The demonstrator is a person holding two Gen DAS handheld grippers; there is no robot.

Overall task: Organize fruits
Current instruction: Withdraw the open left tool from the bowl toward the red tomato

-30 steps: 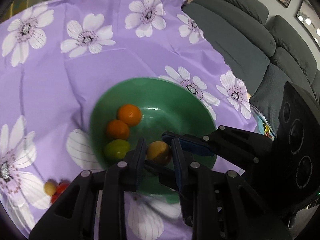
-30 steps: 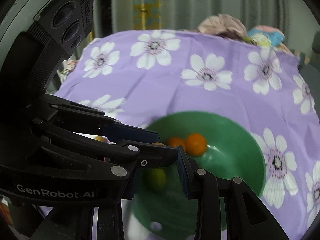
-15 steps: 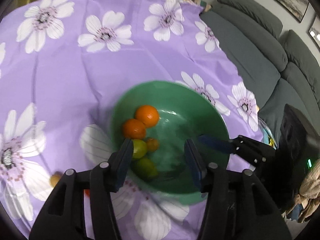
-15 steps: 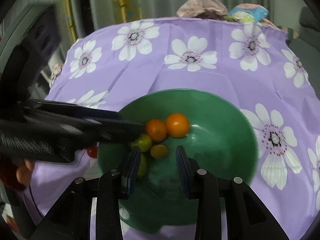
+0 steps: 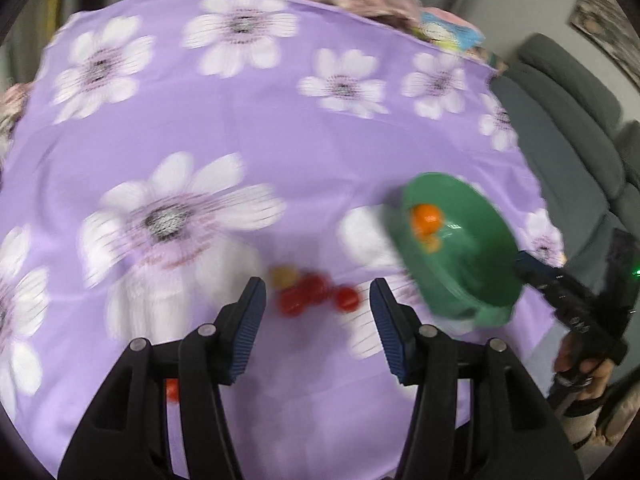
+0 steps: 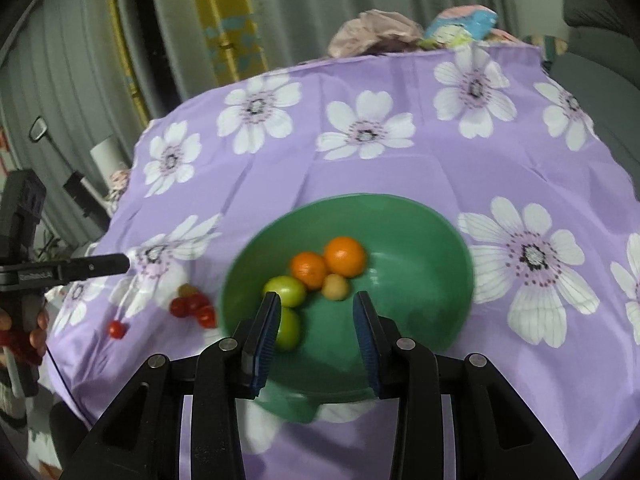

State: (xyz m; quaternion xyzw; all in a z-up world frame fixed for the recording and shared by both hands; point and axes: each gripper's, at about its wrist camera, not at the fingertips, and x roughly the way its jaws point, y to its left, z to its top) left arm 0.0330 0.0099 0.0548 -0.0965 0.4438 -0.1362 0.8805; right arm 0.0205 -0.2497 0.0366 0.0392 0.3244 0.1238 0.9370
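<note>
Fruits (image 6: 320, 276) in bowl (image 6: 420, 232) | purple floral tablecloth (image 6: 360, 176) | grey sofa (image 5: 568, 120) | both grippers wide, empty

A purple tablecloth (image 6: 304, 176) printed with white flowers is spread over the table, its surface creased in long folds. Beyond its far edge, a crumpled pinkish cloth (image 6: 374, 34) and a pale blue and pink item (image 6: 464, 24) are seen side by side, with grey curtains (image 6: 304, 4) and a yellow strip (image 6: 224, 24) hung behind them. A grey sofa (image 5: 576, 120) is placed along the table's right side.
</note>
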